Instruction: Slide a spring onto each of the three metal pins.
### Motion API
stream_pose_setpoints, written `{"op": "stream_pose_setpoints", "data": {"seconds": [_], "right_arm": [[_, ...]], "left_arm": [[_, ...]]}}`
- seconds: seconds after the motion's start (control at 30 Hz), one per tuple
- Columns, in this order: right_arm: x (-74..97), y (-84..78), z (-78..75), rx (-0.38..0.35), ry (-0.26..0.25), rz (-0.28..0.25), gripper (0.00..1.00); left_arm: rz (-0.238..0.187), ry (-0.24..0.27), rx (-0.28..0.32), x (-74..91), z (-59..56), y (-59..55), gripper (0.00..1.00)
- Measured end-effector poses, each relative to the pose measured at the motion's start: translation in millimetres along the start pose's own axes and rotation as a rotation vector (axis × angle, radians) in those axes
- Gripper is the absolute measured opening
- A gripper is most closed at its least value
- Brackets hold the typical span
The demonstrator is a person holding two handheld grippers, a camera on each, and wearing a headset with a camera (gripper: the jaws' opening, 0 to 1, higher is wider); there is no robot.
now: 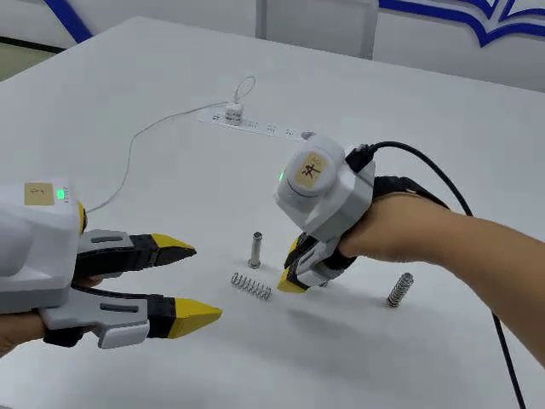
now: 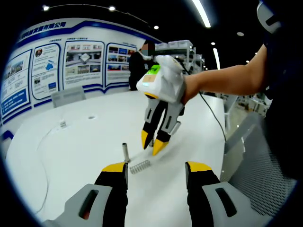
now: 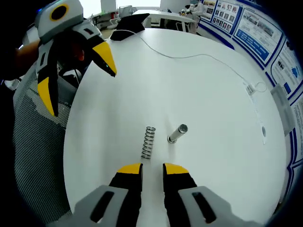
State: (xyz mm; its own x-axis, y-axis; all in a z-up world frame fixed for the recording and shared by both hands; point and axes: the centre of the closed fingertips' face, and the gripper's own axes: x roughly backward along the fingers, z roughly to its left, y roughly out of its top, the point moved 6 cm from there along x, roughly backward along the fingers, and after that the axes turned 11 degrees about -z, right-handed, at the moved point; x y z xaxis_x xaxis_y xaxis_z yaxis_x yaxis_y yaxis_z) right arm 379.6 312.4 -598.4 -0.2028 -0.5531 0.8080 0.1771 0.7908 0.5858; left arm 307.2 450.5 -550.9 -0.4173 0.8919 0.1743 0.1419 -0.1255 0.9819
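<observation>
A thin coiled steel-wire spring lies flat on the smooth white counter, just beside a short upright grey metal pin. A thicker coiled spring stands tilted further right; whether it hides a pin is unclear. The yellow-tipped left gripper gapes wide, empty. The right gripper points down beside the flat spring, its jaws narrowly parted and holding nothing.

Wall banner: blue Chinese characters, 10 o'clock in left gripper view, too small to read.
Wall posters: print blurred.
Round sticker: on right hand-held gripper, dark mark, illegible.
Square sticker: on left hand-held gripper, illegible.
</observation>
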Motion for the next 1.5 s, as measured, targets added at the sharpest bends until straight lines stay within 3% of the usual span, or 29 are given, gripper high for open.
{"op": "stream_pose_setpoints", "data": {"seconds": [0.33, 0.83, 1.17, 1.5], "right_arm": [[-17.2, 1.4, 4.9, -0.042, 0.001, -0.011, 0.17], [-32.0, -2.2, 7.1, -0.097, -0.003, 0.017, 0.15], [-32.0, -1.6, 9.0, -0.102, 0.010, 0.017, 0.12], [-15.0, -5.3, 16.8, -0.049, 0.040, 0.045, 0.11]], "left_arm": [[0.005, -0.002, 0.002, -1.1, -1.2, -1.7, 0.50], [0.004, -0.001, 0.007, 0.0, 0.3, -3.9, 0.50], [0.007, -0.001, 0.006, 0.5, 1.6, -4.6, 0.49], [0.063, -0.049, -0.016, -7.7, -1.0, -10.1, 0.48]]}}
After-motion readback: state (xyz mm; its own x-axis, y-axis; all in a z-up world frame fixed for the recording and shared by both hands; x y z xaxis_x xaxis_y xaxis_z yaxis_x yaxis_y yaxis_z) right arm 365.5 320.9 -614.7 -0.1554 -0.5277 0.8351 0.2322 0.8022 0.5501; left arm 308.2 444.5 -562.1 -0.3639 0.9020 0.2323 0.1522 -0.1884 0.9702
